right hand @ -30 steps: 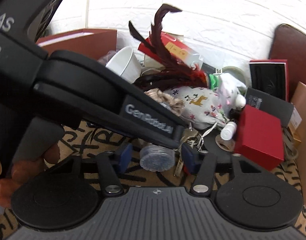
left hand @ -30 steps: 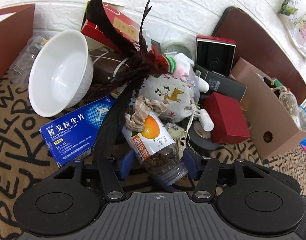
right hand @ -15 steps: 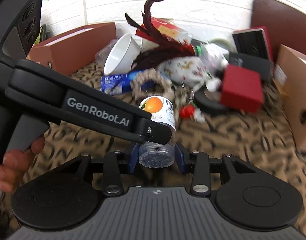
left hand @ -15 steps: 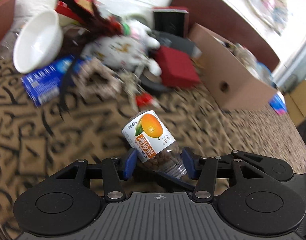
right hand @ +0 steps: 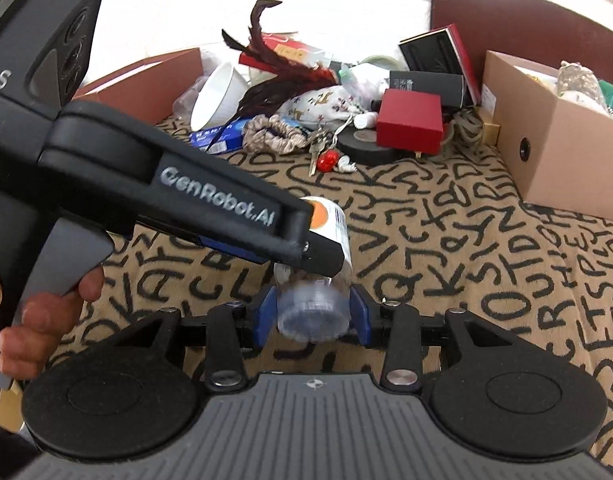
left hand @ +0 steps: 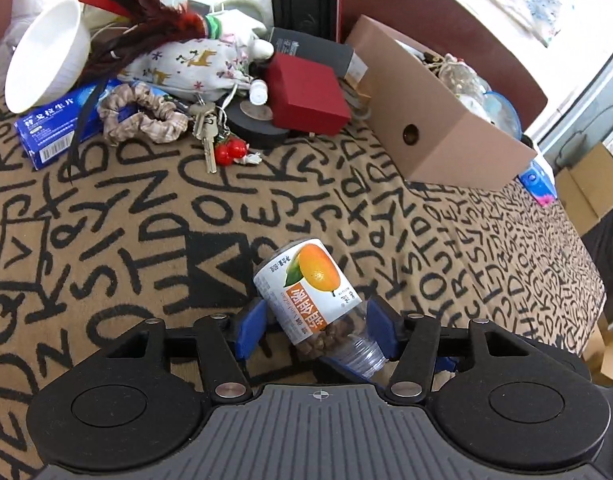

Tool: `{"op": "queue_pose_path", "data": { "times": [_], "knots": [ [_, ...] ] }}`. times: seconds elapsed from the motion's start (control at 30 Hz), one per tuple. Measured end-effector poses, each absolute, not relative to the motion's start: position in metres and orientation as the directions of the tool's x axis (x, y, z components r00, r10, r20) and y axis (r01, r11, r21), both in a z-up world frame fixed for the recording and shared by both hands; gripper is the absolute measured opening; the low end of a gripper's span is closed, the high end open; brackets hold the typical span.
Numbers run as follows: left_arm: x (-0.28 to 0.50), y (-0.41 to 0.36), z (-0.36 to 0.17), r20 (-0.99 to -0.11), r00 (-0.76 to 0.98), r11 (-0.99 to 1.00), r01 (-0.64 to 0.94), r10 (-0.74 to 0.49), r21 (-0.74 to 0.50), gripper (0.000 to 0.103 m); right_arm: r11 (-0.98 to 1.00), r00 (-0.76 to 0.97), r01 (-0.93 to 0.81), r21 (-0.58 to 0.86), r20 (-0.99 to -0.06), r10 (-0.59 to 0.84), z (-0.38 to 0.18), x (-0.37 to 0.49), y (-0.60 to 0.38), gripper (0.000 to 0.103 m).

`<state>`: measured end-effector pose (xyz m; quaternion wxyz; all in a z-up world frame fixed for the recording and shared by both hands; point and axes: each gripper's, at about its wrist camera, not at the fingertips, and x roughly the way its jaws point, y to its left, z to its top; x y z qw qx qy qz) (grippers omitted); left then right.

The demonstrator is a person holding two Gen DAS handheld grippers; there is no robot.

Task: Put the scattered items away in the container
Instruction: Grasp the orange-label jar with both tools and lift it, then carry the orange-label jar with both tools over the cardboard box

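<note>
A clear bottle with an orange-fruit label [left hand: 310, 292] is held above the patterned cloth. My left gripper [left hand: 312, 326] is shut on its body. My right gripper [right hand: 311, 314] is shut on its cap end [right hand: 308, 312], and the left gripper's body [right hand: 210, 204] crosses the right wrist view. The brown cardboard box [left hand: 438, 120] stands at the right with several items inside; it also shows in the right wrist view [right hand: 554, 148].
A pile lies at the back: white bowl [left hand: 46, 60], blue medicine box [left hand: 54, 124], scrunchie [left hand: 142, 116], keys with red charm [left hand: 214, 140], printed pouch [left hand: 190, 68], red box [left hand: 306, 96], feathers [left hand: 146, 32], black tape roll [left hand: 254, 124]. A second brown box [right hand: 146, 84] stands at left.
Both grippers have pulled back from the pile with the bottle, which now hangs over open cloth nearer to me. The pile looks farther away.
</note>
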<state>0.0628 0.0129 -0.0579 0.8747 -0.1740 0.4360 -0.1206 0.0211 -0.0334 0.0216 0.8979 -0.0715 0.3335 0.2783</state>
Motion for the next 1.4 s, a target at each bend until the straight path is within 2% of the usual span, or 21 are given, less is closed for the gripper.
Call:
{"op": "queue_pose_path", "data": {
  "times": [0.2, 0.33, 0.43, 0.6, 0.73, 0.83, 1.03, 1.4],
  "knots": [
    [0.070, 0.008, -0.059, -0.732, 0.581, 0.918, 0.073, -0.356, -0.389, 0.065, 0.837, 0.629, -0.544, 0.064, -0.629, 0.457, 0.022, 0.025, -0.032, 0.049],
    [0.074, 0.007, -0.061, -0.733, 0.576, 0.914, 0.066, -0.362, -0.400, 0.072, 0.839, 0.624, -0.539, 0.078, -0.631, 0.460, 0.021, 0.029, -0.034, 0.050],
    [0.078, 0.006, -0.064, -0.738, 0.563, 0.910, 0.068, -0.373, -0.408, 0.068, 0.842, 0.620, -0.532, 0.084, -0.639, 0.455, 0.020, 0.031, -0.034, 0.050],
    [0.081, 0.005, -0.066, -0.742, 0.556, 0.909, 0.063, -0.374, -0.411, 0.072, 0.845, 0.608, -0.524, 0.110, -0.646, 0.461, 0.016, 0.038, -0.037, 0.051],
    [0.084, 0.002, -0.067, -0.749, 0.552, 0.915, 0.068, -0.367, -0.398, 0.060, 0.840, 0.600, -0.532, 0.107, -0.653, 0.463, 0.014, 0.042, -0.036, 0.050],
    [0.084, 0.000, -0.063, -0.745, 0.558, 0.917, 0.079, -0.365, -0.390, 0.059, 0.840, 0.596, -0.528, 0.128, -0.649, 0.473, 0.016, 0.044, -0.040, 0.049],
    [0.093, -0.015, -0.034, -0.707, 0.605, 0.920, 0.123, -0.367, -0.372, 0.059, 0.848, 0.640, -0.517, 0.116, -0.606, 0.473, 0.035, 0.047, -0.051, 0.049],
    [0.145, -0.059, 0.044, -0.583, 0.719, 0.921, 0.225, -0.378, -0.319, 0.059, 0.882, 0.768, -0.466, 0.063, -0.467, 0.439, 0.103, 0.091, -0.086, 0.049]
  ]
}}
